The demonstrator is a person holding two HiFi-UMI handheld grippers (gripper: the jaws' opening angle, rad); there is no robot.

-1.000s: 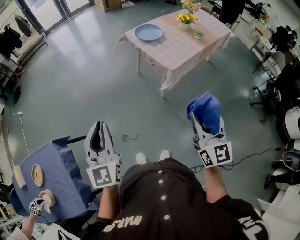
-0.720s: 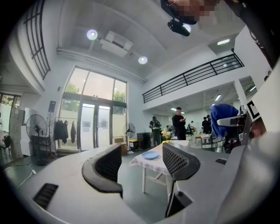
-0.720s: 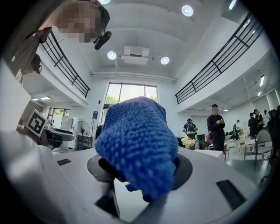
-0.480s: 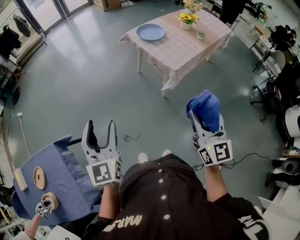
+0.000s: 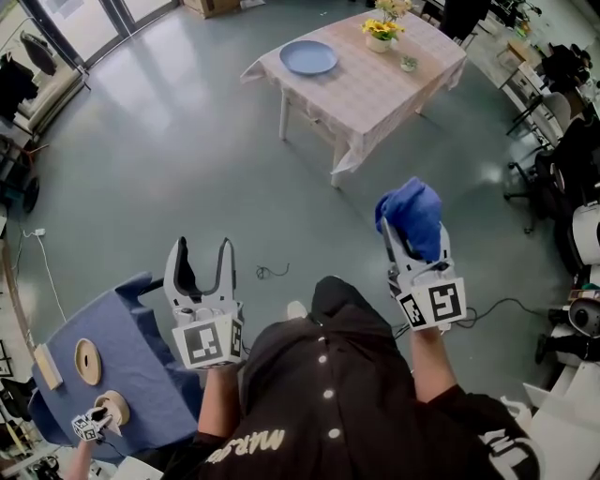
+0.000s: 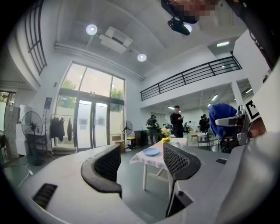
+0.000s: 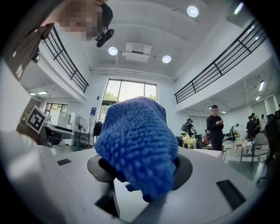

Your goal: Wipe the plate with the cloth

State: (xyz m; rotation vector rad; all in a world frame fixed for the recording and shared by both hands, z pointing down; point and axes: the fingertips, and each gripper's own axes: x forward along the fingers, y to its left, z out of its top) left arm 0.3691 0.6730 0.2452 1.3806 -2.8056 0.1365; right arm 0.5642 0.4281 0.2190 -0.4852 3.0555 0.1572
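Cloth clamped in right hand-held gripper

Bright, sharp daylight; fisheye-warped edges.

Head view steeply downward (table shared)

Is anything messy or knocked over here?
Nothing stands out. The plate lies flat on the table, the flowers stand upright, and the cloth is just bunched in the right gripper's jaws.
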